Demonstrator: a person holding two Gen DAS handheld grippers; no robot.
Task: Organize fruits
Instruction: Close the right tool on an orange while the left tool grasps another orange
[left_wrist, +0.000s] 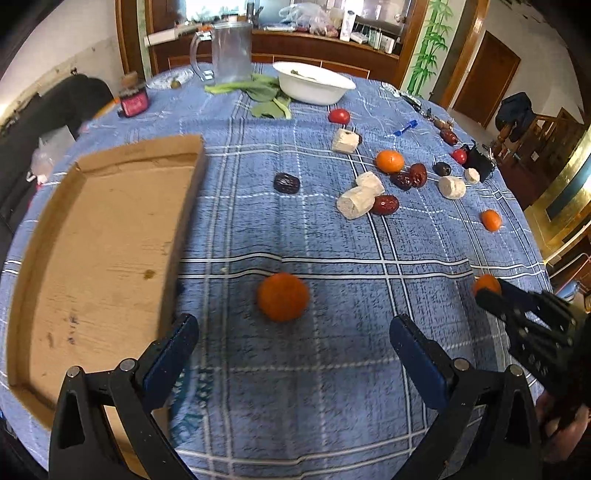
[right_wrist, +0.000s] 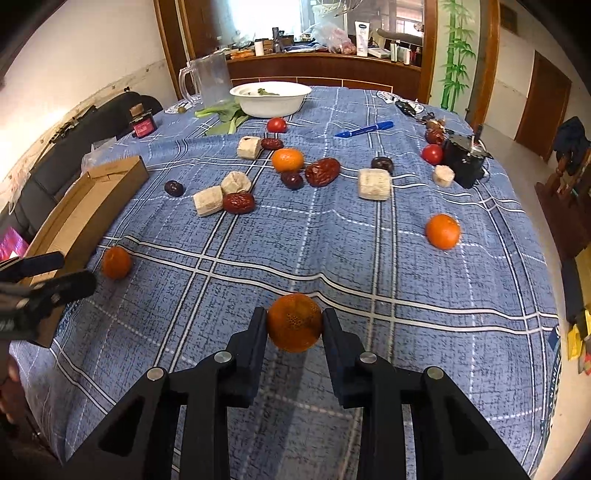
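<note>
My left gripper (left_wrist: 293, 326) is open, just short of a tangerine (left_wrist: 283, 296) on the blue checked tablecloth, beside the brown cardboard tray (left_wrist: 99, 236); the same tangerine shows in the right wrist view (right_wrist: 116, 262). My right gripper (right_wrist: 294, 323) is shut on another tangerine (right_wrist: 294, 322), held low over the cloth; it shows at the right edge of the left wrist view (left_wrist: 487, 284). Two more tangerines (right_wrist: 442, 231) (right_wrist: 287, 160), red dates (right_wrist: 322, 171), small red tomatoes (right_wrist: 276, 125) and pale cylinder pieces (right_wrist: 373, 184) lie scattered farther back.
A white bowl (right_wrist: 270, 99) and leafy greens (right_wrist: 225, 114) sit at the far side with a clear plastic jug (right_wrist: 210, 79) and a small jar (right_wrist: 142, 123). A blue pen (right_wrist: 364, 129) and a black device (right_wrist: 465, 157) lie at the far right.
</note>
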